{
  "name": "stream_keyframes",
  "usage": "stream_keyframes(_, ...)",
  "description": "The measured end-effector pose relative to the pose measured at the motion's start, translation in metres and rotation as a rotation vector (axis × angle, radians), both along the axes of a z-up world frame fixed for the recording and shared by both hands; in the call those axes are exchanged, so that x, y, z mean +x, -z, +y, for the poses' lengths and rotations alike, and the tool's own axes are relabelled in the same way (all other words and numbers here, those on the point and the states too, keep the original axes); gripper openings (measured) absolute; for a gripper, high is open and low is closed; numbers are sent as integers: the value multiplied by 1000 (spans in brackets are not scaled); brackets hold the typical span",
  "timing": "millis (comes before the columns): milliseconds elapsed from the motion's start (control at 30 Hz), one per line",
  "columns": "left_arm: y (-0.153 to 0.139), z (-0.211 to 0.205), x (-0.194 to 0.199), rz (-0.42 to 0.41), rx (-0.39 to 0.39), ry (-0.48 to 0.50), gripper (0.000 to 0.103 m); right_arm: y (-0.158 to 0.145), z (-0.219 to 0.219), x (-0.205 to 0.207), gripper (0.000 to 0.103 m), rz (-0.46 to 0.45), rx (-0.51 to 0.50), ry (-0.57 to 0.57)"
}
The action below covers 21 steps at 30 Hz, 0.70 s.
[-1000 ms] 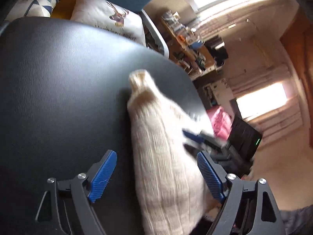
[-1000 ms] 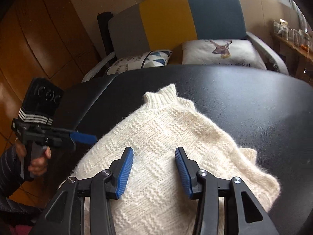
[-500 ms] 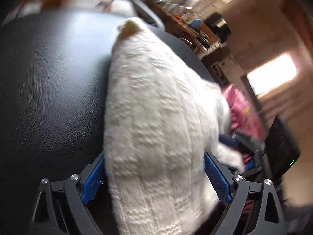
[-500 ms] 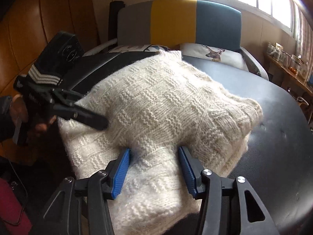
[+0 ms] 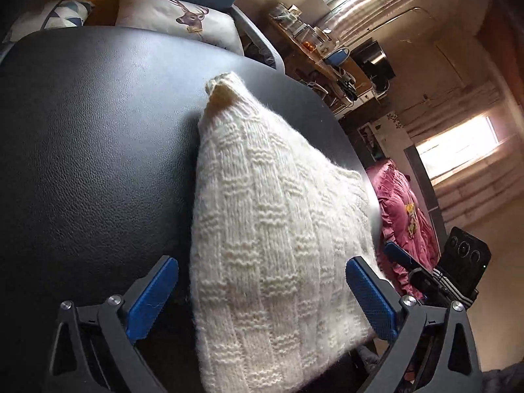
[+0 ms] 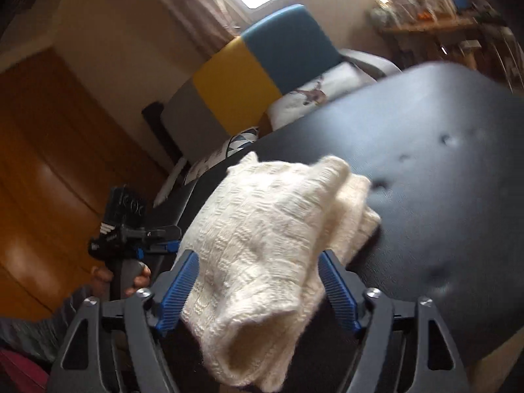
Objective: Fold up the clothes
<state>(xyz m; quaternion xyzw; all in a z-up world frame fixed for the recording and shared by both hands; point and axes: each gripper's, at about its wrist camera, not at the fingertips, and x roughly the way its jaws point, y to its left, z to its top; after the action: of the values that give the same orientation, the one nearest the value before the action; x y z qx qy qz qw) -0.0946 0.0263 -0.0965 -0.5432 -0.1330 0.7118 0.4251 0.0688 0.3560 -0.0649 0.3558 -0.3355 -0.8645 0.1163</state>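
Note:
A cream knitted sweater (image 5: 275, 235) lies folded in a thick bundle on the black leather table (image 5: 85, 150). My left gripper (image 5: 262, 294) is open, its blue fingers on either side of the bundle's near end. In the right wrist view the same sweater (image 6: 271, 245) lies between my open right gripper's (image 6: 258, 291) fingers, its near end hanging over the table (image 6: 442, 180) edge. The right gripper shows at the sweater's right side in the left wrist view (image 5: 412, 268). The left gripper shows in the right wrist view (image 6: 137, 239), beside the sweater.
A sofa with yellow and blue back panels (image 6: 262, 65) and a deer-print cushion (image 5: 177, 16) stands behind the table. A pink garment (image 5: 406, 209) lies beyond the table's right edge. A cluttered shelf (image 5: 327, 49) runs along the far wall.
Both grippers have pulled back from the sweater and opened wide. The sweater, lifted and bunched half a second ago, now rests on the table as a folded bundle.

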Motion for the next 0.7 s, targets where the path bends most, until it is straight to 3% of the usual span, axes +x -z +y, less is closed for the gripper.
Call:
stream_keyframes(100,0,11,-8,-9,-12,8,103,18,17,-4,87,-105,-90,41)
stream_keyframes(267,3,44,-13,31,-102,24,103,32,14,-21,87,-144,-137,41)
stream_keyframes(467,12,52,-16,21,-127,16,103,51,6,-43,87,-232,-163,41)
stream_keyframes(567,17,53,-18,13,-143,19,103,60,3,-47,87,-242,-207,50)
stream_keyframes(700,25,52,-21,-30,-126,16,103,56,-9,-48,91,-231,-157,80)
